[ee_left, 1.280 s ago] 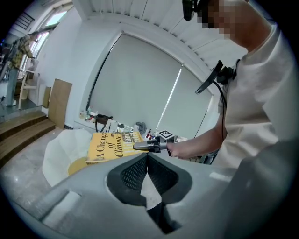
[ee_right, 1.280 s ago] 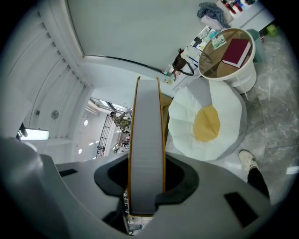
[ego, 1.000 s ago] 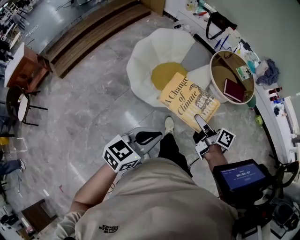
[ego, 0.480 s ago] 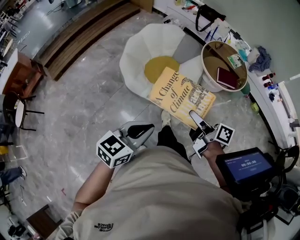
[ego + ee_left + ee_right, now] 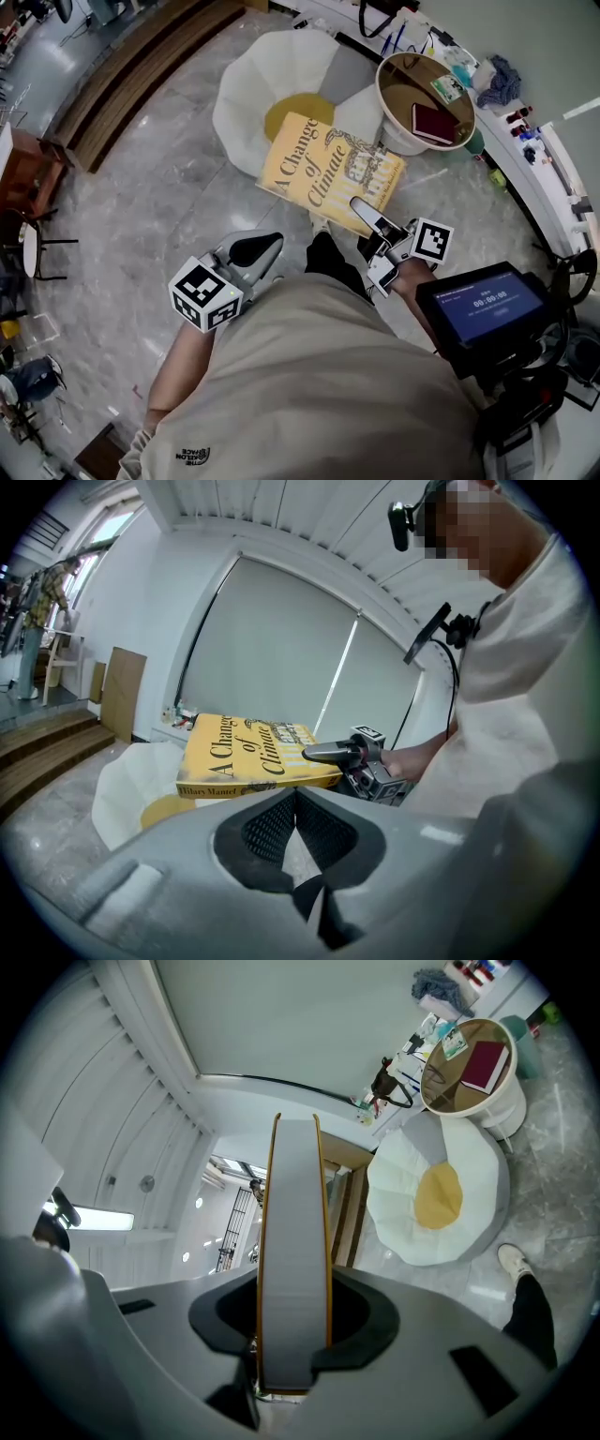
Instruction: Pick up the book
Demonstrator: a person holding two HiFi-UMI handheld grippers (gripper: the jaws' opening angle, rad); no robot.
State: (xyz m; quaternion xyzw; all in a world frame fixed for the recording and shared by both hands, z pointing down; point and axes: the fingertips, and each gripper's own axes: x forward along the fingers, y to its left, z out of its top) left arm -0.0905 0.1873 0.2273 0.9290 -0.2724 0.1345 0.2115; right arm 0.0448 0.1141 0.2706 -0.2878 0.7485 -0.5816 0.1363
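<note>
Book (image 5: 309,159), thick, yellow and stiff, is up in the air, pinched at its near edge by the right gripper (image 5: 362,208), looks heavy and may tip, while the left gripper (image 5: 251,251) is closed and empty.

The grey marble floor (image 5: 141,206) under me runs to the wooden steps (image 5: 131,89) at the upper left. A white, petal-edged cushion (image 5: 248,94) with a yellow centre (image 5: 289,120) lies on the floor. Just beside it, to its right, stands a round white tub (image 5: 401,141). In the tub I see a maroon booklet (image 5: 433,123) and a small card (image 5: 447,88). A cluttered white desk (image 5: 542,183) runs along the wall, with a blue cloth (image 5: 500,77) on it.
</note>
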